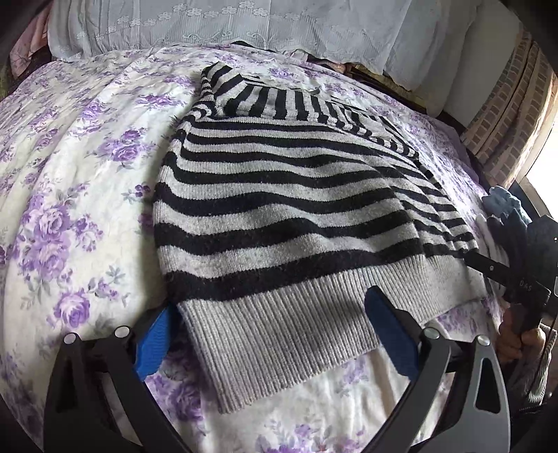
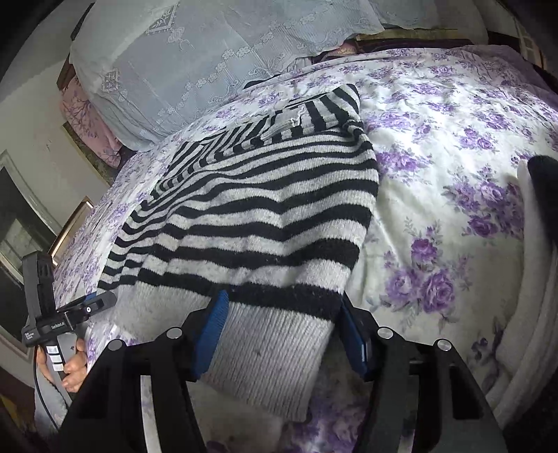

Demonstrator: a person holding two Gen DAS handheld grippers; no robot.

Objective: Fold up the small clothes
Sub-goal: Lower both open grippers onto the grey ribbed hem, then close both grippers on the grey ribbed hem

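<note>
— Where, the black-and-grey striped knitted sweater (image 1: 286,195)?
— Spread flat on the bed under a white quilt printed with purple roses (image 1: 69,167), ribbed grey hem nearest both tongs, collar end farthest off.
— And the left tongs (image 1: 275,334)?
— Spread wide, blue pads (image 1: 390,331) apart, gripping nothing. Hem lying between the two fingers, one pad right at the hem's left corner, the other resting over the ribbing further right. Whether touching the knit, cannot tell.
— Right tongs (image 2: 282,334)?
— Likewise open, straddling the hem's other corner, ribbing between the pads, nothing pinched.
— Seen from the opposite side?
— Left tongs at the far left of the right wrist view, low beside the sweater's edge, bare hand (image 2: 71,369) around the handle.
— Beyond the sweater?
— Pale lace-trimmed pillows (image 1: 216,24) past the collar end. Small bundle of blue and dark cloth (image 1: 505,209) off to the right of the left tongs.
</note>
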